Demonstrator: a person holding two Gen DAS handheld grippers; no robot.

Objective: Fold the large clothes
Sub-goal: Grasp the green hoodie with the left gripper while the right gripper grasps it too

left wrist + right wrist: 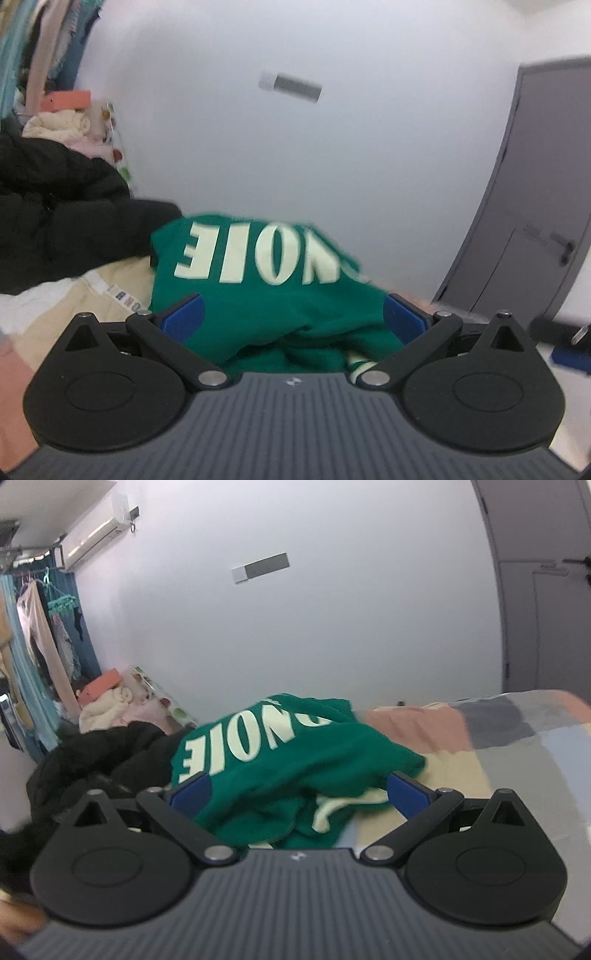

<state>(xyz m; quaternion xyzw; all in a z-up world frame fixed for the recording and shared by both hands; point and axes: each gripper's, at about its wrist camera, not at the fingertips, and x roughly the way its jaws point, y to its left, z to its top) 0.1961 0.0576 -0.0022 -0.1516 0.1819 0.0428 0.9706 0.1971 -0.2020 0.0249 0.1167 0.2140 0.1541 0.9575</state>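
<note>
**Both grippers wide, green garment dead ahead**

Your left gripper and right gripper both stand wide apart, holding nothing. At 12 o'clock from each lies the green sweatshirt, crumpled on the patchwork bedspread, lettering running crosswise. Black jacket crowds 9 o'clock; open room lies toward 3 o'clock.

1. Green sweatshirt: crumpled heap on the bed, not flat, not folded.
2. Big cream letters, upside down, across the top of the heap; "NOIE" legible.
3. Cream trim shows at near edge.
4. Touches black garment on its left.
</note>
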